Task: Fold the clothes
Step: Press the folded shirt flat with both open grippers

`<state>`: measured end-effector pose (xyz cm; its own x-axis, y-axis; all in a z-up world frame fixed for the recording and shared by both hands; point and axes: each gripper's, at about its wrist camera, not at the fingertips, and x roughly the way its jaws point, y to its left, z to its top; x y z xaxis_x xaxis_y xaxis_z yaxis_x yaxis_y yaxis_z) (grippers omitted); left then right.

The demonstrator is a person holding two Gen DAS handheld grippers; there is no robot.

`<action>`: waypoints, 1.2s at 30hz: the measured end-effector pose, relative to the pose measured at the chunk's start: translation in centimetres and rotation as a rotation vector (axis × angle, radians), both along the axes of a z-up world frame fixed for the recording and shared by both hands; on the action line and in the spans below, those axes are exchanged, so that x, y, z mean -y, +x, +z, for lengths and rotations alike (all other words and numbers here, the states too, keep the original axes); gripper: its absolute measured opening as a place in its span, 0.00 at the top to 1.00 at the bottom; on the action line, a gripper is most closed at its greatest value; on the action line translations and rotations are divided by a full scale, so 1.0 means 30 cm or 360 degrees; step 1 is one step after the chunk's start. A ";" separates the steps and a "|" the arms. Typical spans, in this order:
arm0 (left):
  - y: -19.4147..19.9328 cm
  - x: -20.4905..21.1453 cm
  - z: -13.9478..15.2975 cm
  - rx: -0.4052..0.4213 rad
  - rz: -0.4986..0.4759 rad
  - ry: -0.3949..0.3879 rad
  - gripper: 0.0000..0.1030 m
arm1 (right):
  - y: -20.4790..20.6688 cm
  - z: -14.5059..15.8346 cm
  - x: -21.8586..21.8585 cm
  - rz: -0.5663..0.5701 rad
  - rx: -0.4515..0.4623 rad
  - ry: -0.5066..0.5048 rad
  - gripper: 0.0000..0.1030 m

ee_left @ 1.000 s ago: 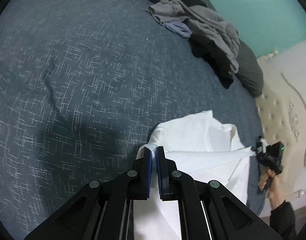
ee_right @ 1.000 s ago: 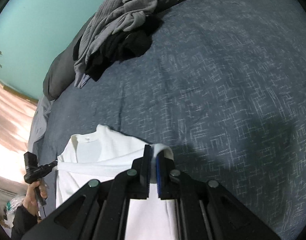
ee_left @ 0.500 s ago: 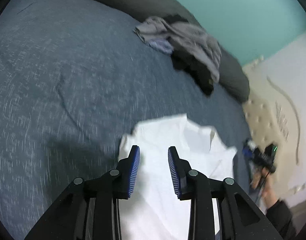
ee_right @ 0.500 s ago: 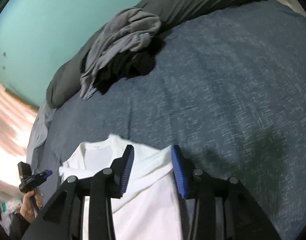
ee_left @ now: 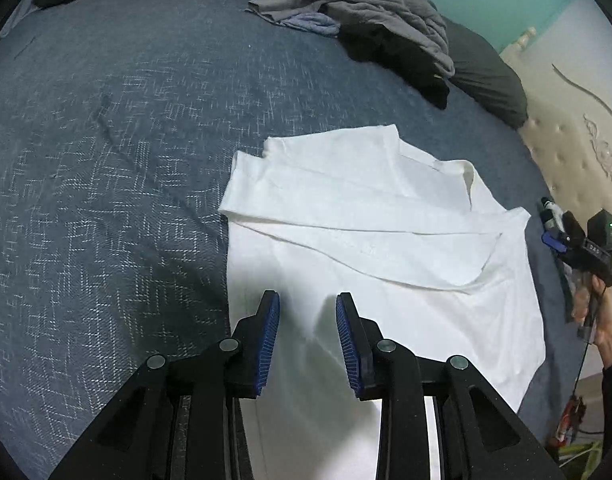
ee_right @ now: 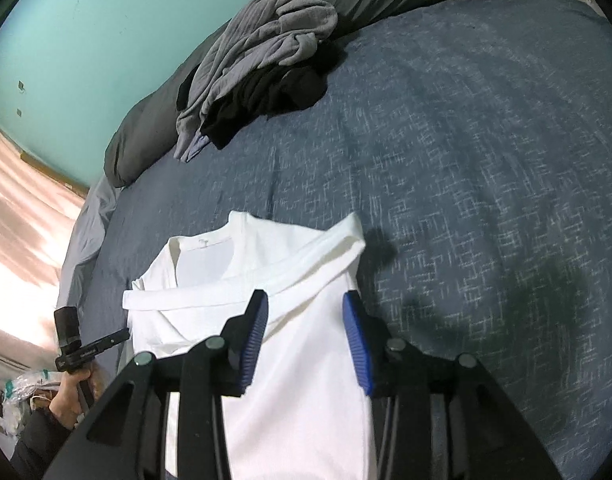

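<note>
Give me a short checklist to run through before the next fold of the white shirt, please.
1. Left gripper open, free of cloth: ok.
2. Right gripper open, free of cloth: ok.
3. Shirt lying on the bed, sleeves folded across: ok.
4. Shirt smooth: not ok, a crease runs near the left gripper.
5. Pile of clothes apart from the shirt: ok.
6. Shirt hem position: cannot tell, out of view.

A plain white shirt (ee_left: 369,240) fills the lower centre of the left wrist frame, on a dark blue bedspread (ee_left: 118,152) flecked with a pale crosshatch weave. At the top of the frame lies a heap of grey and black clothes (ee_left: 377,16) with a light blue scrap, against a charcoal pillow (ee_left: 485,76) and a teal wall (ee_right: 106,40). Both grippers are black with bright blue ribbed pads (ee_right: 256,340).
</note>
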<state>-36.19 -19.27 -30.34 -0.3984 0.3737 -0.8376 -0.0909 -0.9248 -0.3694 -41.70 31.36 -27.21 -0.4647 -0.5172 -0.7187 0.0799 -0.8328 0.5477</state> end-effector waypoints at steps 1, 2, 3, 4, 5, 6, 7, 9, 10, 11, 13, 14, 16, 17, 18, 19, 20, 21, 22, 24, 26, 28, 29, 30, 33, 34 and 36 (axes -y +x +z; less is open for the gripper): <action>0.000 -0.004 -0.004 0.0003 -0.0004 -0.0015 0.69 | 0.001 -0.003 0.003 0.0002 0.0002 -0.0006 0.62; 0.000 -0.008 -0.007 0.0006 -0.0008 -0.0029 0.69 | 0.000 -0.004 0.006 0.0003 0.0002 -0.0009 0.62; 0.000 -0.012 -0.011 0.0008 -0.0013 -0.0043 0.69 | 0.000 -0.006 0.008 0.0003 0.0004 -0.0012 0.62; 0.000 -0.016 -0.015 0.0011 -0.0017 -0.0057 0.69 | 0.000 -0.009 0.010 0.0004 0.0006 -0.0015 0.62; 0.002 -0.019 -0.018 0.0009 -0.0022 -0.0073 0.69 | 0.001 -0.011 0.012 0.0005 0.0008 -0.0017 0.62; 0.005 -0.024 -0.022 0.0004 -0.0030 -0.0089 0.69 | 0.002 -0.013 0.015 0.0005 0.0011 -0.0019 0.62; 0.007 -0.026 -0.025 0.0001 -0.0033 -0.0098 0.69 | 0.002 -0.016 0.017 0.0006 0.0013 -0.0022 0.62; 0.011 -0.026 -0.031 -0.0001 -0.0031 -0.0100 0.69 | 0.003 -0.020 0.022 0.0008 0.0017 -0.0027 0.62; 0.012 -0.024 -0.032 0.0000 -0.0027 -0.0094 0.69 | 0.004 -0.022 0.024 0.0008 0.0020 -0.0029 0.62; 0.014 -0.020 -0.035 0.0002 -0.0023 -0.0087 0.69 | 0.005 -0.025 0.027 0.0011 0.0023 -0.0030 0.62; 0.017 -0.021 -0.032 -0.0010 -0.0026 -0.0095 0.69 | 0.011 -0.031 0.040 0.0039 0.0030 -0.0027 0.62; 0.019 -0.024 -0.026 -0.0021 -0.0028 -0.0107 0.69 | 0.014 -0.035 0.050 0.0059 0.0034 -0.0008 0.62; 0.026 -0.030 -0.013 -0.0040 -0.0025 -0.0130 0.69 | 0.019 -0.043 0.071 0.0099 0.0041 0.0029 0.62; 0.031 -0.034 -0.007 -0.0047 -0.0032 -0.0148 0.69 | 0.022 -0.046 0.081 0.0119 0.0044 0.0048 0.62; 0.034 -0.038 -0.002 -0.0053 -0.0041 -0.0170 0.69 | 0.025 -0.050 0.091 0.0139 0.0048 0.0067 0.62; 0.036 -0.040 0.003 -0.0058 -0.0051 -0.0192 0.69 | 0.028 -0.054 0.101 0.0159 0.0052 0.0085 0.62; 0.038 -0.031 0.011 -0.0070 -0.0042 -0.0202 0.69 | 0.031 -0.058 0.111 0.0180 0.0055 0.0104 0.62; 0.041 -0.020 0.019 -0.0083 -0.0032 -0.0211 0.69 | 0.033 -0.062 0.119 0.0193 0.0055 0.0133 0.62; 0.038 -0.014 0.020 -0.0086 -0.0031 -0.0233 0.69 | 0.032 -0.064 0.123 0.0194 0.0046 0.0180 0.61; 0.030 -0.002 0.020 -0.0087 -0.0034 -0.0280 0.69 | 0.029 -0.068 0.128 0.0190 0.0016 0.0282 0.52; 0.023 0.009 0.021 -0.0089 -0.0037 -0.0326 0.69 | 0.020 -0.075 0.134 0.0195 -0.0002 0.0387 0.52; 0.010 0.010 0.009 -0.0076 -0.0047 -0.0383 0.69 | 0.009 -0.086 0.148 0.0212 -0.0010 0.0511 0.52; 0.002 0.013 0.003 -0.0070 -0.0046 -0.0379 0.69 | 0.003 -0.093 0.155 0.0217 -0.0010 0.0566 0.52; -0.006 0.014 -0.002 -0.0067 -0.0038 -0.0381 0.69 | -0.005 -0.100 0.162 0.0221 -0.0008 0.0621 0.52; -0.025 0.014 -0.004 -0.0082 -0.0022 -0.0395 0.69 | -0.035 -0.121 0.172 0.0213 -0.0013 0.0711 0.52; -0.034 0.010 -0.004 -0.0092 -0.0019 -0.0407 0.69 | -0.046 -0.126 0.178 0.0213 -0.0016 0.0728 0.52; -0.052 0.007 -0.001 -0.0103 -0.0015 -0.0415 0.69 | -0.070 -0.136 0.193 0.0213 -0.0025 0.0772 0.52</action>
